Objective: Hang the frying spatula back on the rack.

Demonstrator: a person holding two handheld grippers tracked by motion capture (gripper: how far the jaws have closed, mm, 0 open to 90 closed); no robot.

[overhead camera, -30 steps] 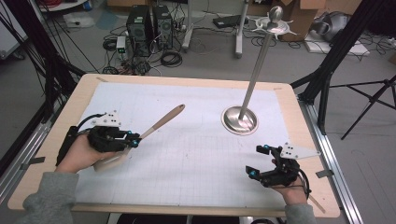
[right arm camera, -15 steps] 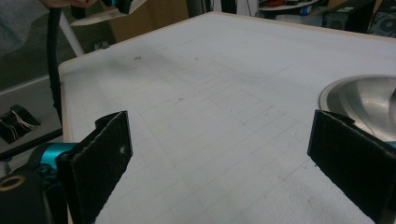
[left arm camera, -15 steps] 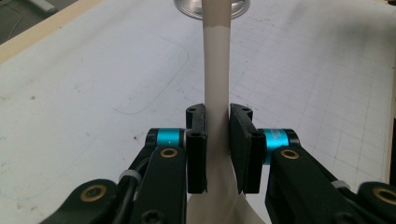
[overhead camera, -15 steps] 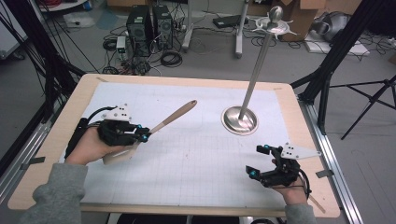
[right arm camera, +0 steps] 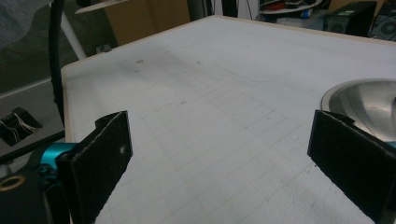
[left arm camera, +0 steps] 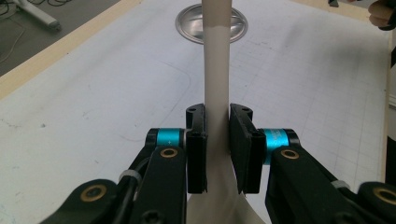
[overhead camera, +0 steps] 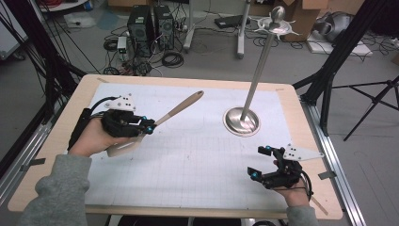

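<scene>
— Spatula (overhead camera: 162,120) first, at the left: we had it clamped in the left gripper (overhead camera: 149,126), both pads pressed flat on the narrow neck just above the blade, handle aiming up and away toward the metal stand (overhead camera: 241,120).

— Was it off the table (overhead camera: 56,155)?

— We judged so; in the high view the pale blade hung under the person's left hand (overhead camera: 91,139), above the gridded mat (overhead camera: 197,165), with the wooden end in the air. From the left gripper view the stem ran straight out between the jaws.

— So what worried us?

— The hold sat low on a smooth, tapering neck. We thought the long handle could lever round in the pads and the spatula droop or slip out. Moving rightward, that handle tip pointed at the stand's pole; a careless swing could have knocked it.

— And the right side?

— The right gripper (overhead camera: 263,162) rested near the table's front right corner, jaws spread wide with nothing between them, well apart from the spatula. Its near pad stood close to the stand's base.
</scene>
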